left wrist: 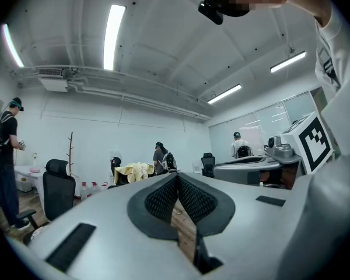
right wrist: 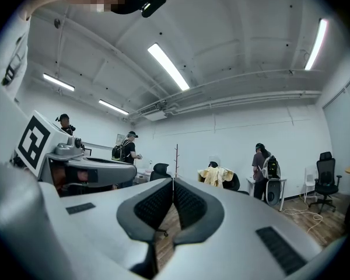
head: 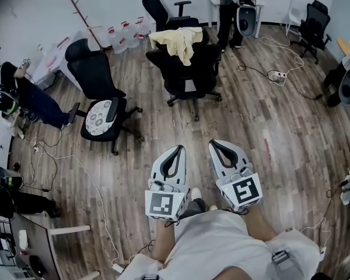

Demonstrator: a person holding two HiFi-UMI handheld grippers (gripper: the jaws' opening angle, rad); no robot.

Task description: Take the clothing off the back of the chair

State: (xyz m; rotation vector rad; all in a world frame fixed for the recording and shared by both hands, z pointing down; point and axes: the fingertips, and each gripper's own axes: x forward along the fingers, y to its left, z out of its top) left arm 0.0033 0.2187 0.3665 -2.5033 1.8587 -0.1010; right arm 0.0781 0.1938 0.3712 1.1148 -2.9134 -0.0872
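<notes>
A pale wood-plank floor (head: pixel 280 133) fills the room, with white cables trailing over it. Near the far wall stands a black mesh office chair on castors (head: pixel 189 77), and the task's thing, a pale yellow garment (head: pixel 178 41), lies draped over its backrest, hanging down both sides. To its left is a second black office chair with a white patterned seat cushion (head: pixel 99 95). A person in dark clothes (head: pixel 23 92) leans at the left edge, and another (head: pixel 228 4) stands by a white table at the back.

In the foreground, well apart from the garment, the left grey-and-white handheld gripper (head: pixel 176 151) and the right one (head: pixel 217 144) point level toward the draped chair, side by side. In each gripper view the black ribbed pads meet with nothing between them: both tools are closed and empty. A thin brown wooden coat stand (head: pixel 84 16) leans at the far left wall, and a white power strip (head: pixel 277 74) lies on the floor to the right.
</notes>
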